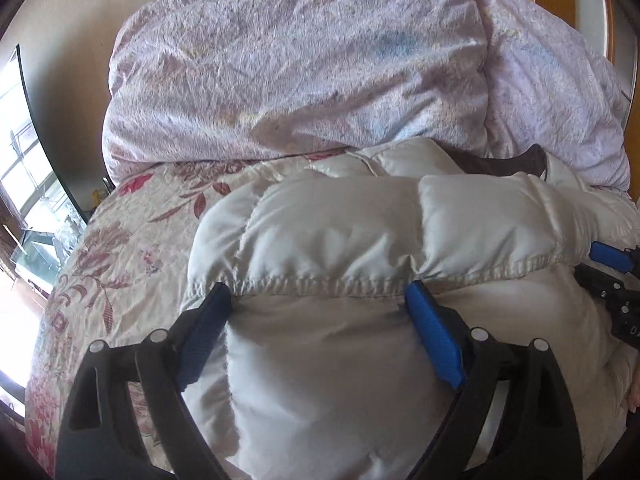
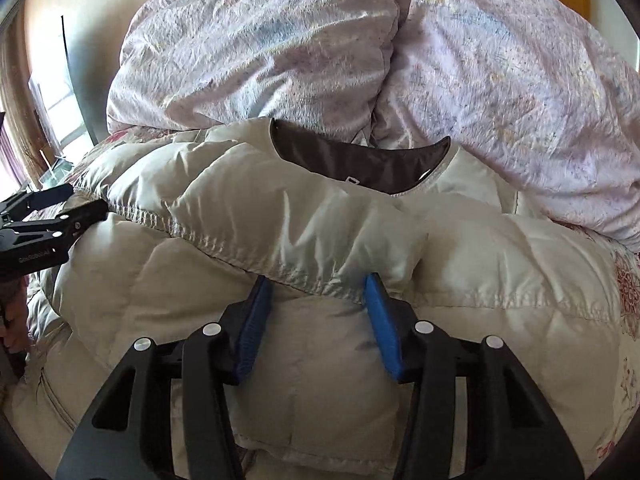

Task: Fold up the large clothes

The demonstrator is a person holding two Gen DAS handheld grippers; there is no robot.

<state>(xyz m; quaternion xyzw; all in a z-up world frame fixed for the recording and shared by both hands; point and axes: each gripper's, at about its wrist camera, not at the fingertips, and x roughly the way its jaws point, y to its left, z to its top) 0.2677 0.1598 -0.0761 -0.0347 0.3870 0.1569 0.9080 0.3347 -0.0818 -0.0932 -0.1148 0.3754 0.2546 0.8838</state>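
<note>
A cream puffer jacket (image 2: pixel 248 216) lies folded over on the floral bedspread (image 1: pixel 120 240), its dark-lined collar toward the lilac duvet (image 1: pixel 296 68) heaped behind it. The left gripper (image 1: pixel 320 292) stands wide apart at the jacket's stitched hem. The right gripper (image 2: pixel 318 280), half-spread, straddles that hem; no pinch is visible.

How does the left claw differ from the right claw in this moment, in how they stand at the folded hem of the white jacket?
The left claw stands wide apart; the right claw stands narrower. The left claw spans a long stretch of the jacket hem; the right claw frames only a short, bunched piece. Whether the right claw's pads press the cloth is unclear. Both have blue pads and black frames, and both point down at the white jacket on the bed.
</note>
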